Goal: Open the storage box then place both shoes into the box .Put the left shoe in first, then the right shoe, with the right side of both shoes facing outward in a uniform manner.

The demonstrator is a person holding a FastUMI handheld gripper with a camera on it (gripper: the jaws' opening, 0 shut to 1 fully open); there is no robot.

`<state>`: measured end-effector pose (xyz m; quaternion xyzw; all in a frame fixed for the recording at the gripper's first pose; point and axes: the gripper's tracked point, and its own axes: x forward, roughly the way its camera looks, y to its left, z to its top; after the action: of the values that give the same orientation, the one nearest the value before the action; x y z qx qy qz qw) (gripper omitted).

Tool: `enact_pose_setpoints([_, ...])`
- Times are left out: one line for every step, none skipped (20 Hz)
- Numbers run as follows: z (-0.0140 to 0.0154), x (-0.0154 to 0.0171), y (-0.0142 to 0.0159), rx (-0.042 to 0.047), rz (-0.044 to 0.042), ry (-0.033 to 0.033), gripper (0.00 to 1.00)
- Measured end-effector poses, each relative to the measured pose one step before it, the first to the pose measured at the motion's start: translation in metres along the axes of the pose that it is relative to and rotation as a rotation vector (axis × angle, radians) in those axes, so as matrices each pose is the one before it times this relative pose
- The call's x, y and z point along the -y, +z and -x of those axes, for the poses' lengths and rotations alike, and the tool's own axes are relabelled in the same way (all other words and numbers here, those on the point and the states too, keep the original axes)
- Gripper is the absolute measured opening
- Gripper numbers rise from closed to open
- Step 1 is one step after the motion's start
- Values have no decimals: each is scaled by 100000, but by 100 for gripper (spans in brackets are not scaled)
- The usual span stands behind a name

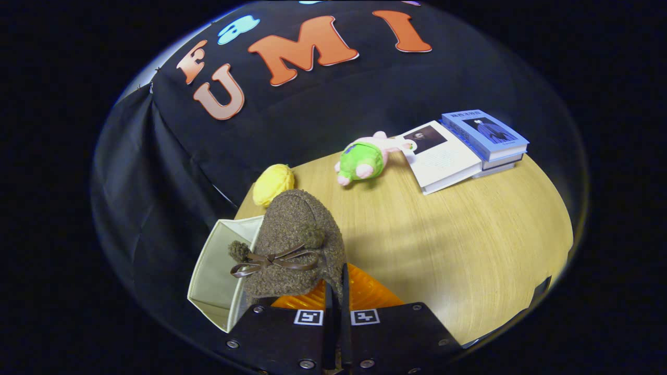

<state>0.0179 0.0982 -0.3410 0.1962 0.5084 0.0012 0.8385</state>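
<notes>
- The hand-held gripper (337, 291) has its fingers drawn nearly together, pinching the edge of a brown fuzzy shoe (297, 245).
- The shoe hangs raised, partly over the open box (216, 271) just left of the fingers.
- Which shoe this is cannot be told.
- Next move, likely: shift left, lower it into the box, right side outward.
- Beyond lie a yellow ball (273, 183), plush toy (365, 159) and books (469, 148) on the bench (469, 234).

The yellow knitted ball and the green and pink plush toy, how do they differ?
The yellow knitted ball is round and one colour; the green and pink plush toy is longer, with limbs, and lies on its side. The ball sits beside the fuzzy brown shoe held in the tongs; the toy touches a white book. Both are soft and rest on the wooden table.
</notes>
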Motion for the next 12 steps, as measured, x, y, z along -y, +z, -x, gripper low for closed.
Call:
enact_pose_setpoints([-182, -1975, 148, 476, 371, 1967, 5])
enact_pose_setpoints([50, -1612, -35, -363, 528, 2235, 5])
enact_pose_setpoints([-44, -1834, 190, -263, 929, 2818, 5])
enact_pose_setpoints([22, -1508, 228, -194, 1327, 2337, 5])
enact_pose_setpoints([-69, -1288, 280, 205, 1591, 1590, 5])
enact_pose_setpoints([-34, -1070, 157, 279, 1141, 1100, 5])
enact_pose_setpoints([-257, -928, 197, 197, 471, 122, 5])
enact_pose_setpoints([-186, -977, -17, -630, 274, 687, 5])
enact_pose_setpoints([-313, -1132, -15, -514, 33, 1091, 5])
enact_pose_setpoints([-201, -1008, 76, -324, 178, 1388, 5])
enact_pose_setpoints([-424, -844, 73, 501, 224, 641, 5])
enact_pose_setpoints([-475, -491, -278, -616, 679, -49, 5])
